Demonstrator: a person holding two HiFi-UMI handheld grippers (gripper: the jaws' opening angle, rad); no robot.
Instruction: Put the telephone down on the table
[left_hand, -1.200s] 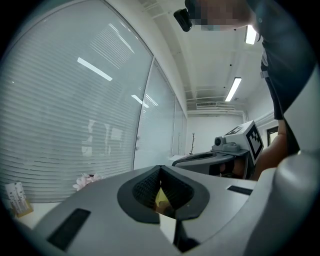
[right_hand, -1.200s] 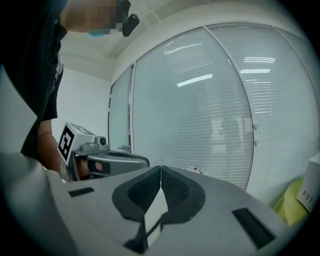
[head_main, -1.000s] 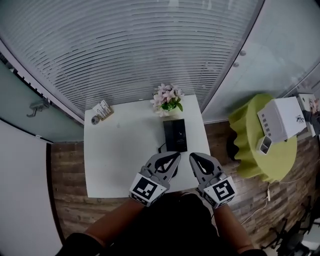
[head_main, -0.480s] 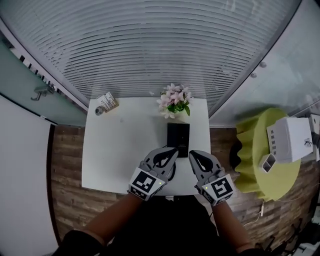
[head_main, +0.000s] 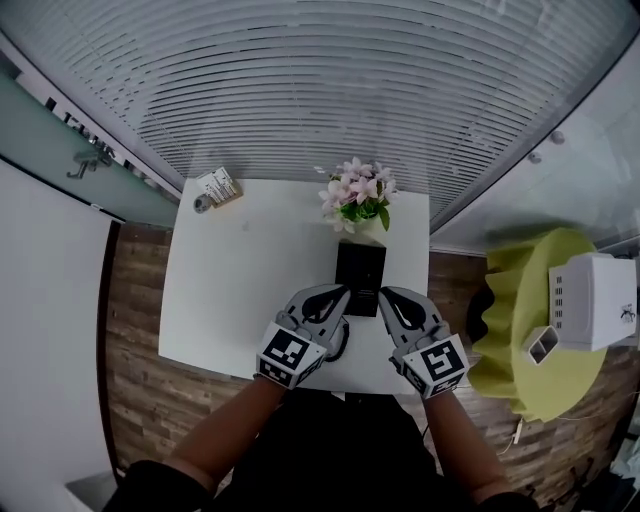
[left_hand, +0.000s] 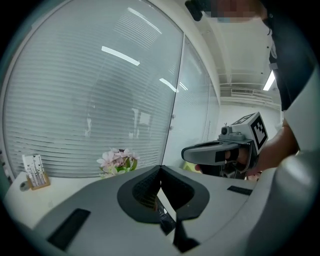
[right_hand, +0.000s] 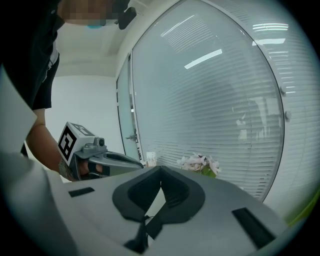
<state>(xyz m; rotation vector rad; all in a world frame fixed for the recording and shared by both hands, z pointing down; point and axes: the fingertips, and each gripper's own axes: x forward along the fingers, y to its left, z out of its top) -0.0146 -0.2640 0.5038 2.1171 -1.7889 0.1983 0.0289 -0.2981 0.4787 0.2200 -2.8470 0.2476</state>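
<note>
Where slatted glass walls meet a wood-plank floor, a smooth white square desk (head_main: 240, 290) stands. A flat black rectangular telephone (head_main: 360, 270) lies near the desk's right edge, just before pink flowers (head_main: 357, 193) at the far edge. Over the near edge, the grey left gripper (head_main: 345, 291) and right gripper (head_main: 383, 294) each hover with jaws pressed together.

Black telephone (head_main: 360, 276) lies flat on the white table (head_main: 230, 290)
</note>
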